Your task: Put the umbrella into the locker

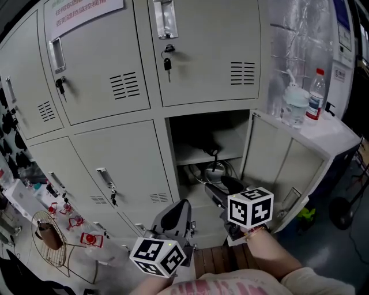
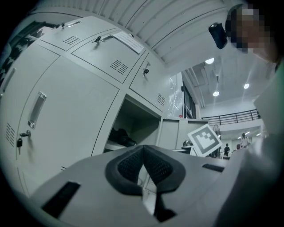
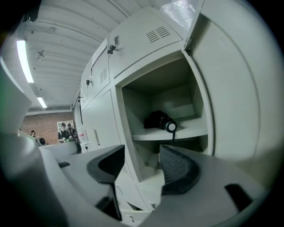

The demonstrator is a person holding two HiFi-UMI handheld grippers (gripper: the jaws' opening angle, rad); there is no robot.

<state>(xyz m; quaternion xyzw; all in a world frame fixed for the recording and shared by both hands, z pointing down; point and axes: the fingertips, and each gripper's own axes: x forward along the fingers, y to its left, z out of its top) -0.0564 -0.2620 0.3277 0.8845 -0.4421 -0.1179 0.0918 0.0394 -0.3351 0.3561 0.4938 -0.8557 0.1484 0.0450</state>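
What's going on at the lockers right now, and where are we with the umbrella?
A person holds both grippers in front of the open locker. The umbrella already lies on its shelf, with its strap hanging over the edge. The right gripper points towards it, fingers apart and nothing between them. The left gripper is shut and empty. The locker door stands open.

Red-lettered notice [image 1: 81, 12] on locker door [image 1: 95, 72], print unreadable
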